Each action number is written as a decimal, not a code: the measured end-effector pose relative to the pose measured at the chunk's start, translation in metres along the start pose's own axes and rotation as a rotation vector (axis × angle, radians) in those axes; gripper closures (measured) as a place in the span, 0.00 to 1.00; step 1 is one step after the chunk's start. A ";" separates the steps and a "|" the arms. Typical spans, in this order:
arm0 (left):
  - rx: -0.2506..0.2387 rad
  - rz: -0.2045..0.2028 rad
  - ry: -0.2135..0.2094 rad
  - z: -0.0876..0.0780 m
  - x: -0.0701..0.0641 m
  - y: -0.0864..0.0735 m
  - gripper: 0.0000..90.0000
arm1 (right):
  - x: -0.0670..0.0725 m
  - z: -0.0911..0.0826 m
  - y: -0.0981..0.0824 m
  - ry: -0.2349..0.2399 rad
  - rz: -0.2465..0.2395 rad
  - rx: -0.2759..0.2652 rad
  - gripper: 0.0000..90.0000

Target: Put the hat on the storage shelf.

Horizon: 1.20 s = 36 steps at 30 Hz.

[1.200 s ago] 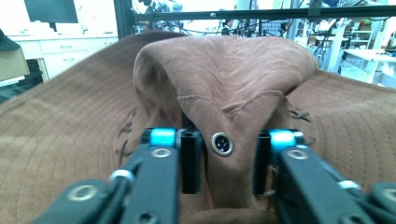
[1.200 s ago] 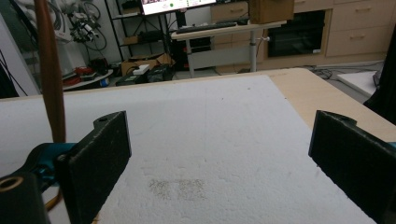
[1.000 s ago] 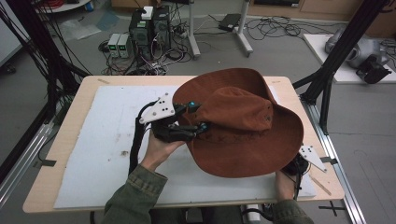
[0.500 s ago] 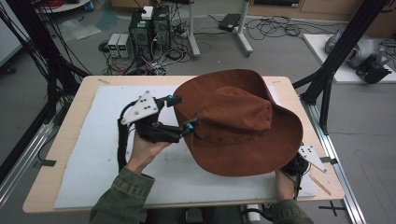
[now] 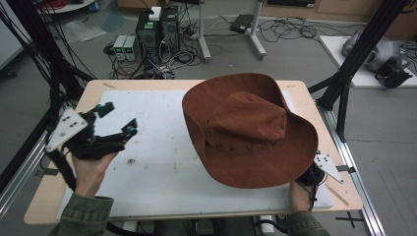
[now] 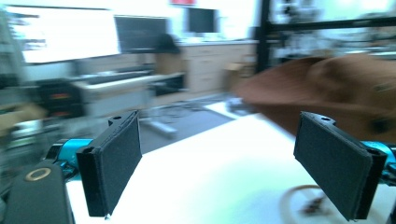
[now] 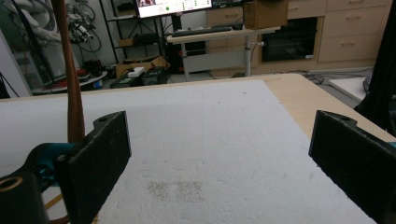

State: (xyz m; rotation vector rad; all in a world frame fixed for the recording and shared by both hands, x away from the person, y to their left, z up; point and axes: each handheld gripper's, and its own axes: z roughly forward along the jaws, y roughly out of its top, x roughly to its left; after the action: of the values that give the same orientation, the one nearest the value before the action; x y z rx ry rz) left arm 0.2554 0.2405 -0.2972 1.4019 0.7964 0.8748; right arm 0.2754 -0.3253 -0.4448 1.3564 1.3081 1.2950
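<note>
On the white counter (image 5: 147,187), the brown wide-brimmed felt hat (image 5: 246,130) sits right of centre. Left tongs (image 5: 118,120) wide, empty, well apart to its left. Right tongs (image 7: 219,158) also wide, at the hat's near-right brim, so nearer.

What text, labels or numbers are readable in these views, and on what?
None readable.
Monitor in the right gripper view: coloured fields with writing, too small to read.
Screens in the left gripper view: motion-blurred, illegible.
Brown hat, white mat: no lettering shows.

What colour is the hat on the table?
The hat is a rusty reddish-brown all over; the high view shows it best.
</note>
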 end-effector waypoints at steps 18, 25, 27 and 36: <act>-0.110 -0.052 0.618 -0.051 0.021 -0.110 0.18 | 0.001 -0.006 0.001 -0.040 -0.033 -0.031 0.05; -0.043 -0.049 0.575 -0.049 0.030 -0.137 0.18 | 0.003 -0.006 0.001 -0.039 -0.034 -0.032 0.05; -0.042 -0.053 0.574 -0.049 0.031 -0.138 0.18 | 0.002 -0.006 0.001 -0.037 -0.032 -0.032 0.05; -0.051 -0.056 0.552 -0.044 0.029 -0.141 0.18 | 0.001 -0.006 0.000 -0.039 -0.027 -0.028 0.05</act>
State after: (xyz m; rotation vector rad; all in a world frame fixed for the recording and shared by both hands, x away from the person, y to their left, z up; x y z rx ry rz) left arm 0.2363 0.2905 -0.4379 1.0932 1.2107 1.2510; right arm 0.2691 -0.3254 -0.4435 1.3343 1.2730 1.2579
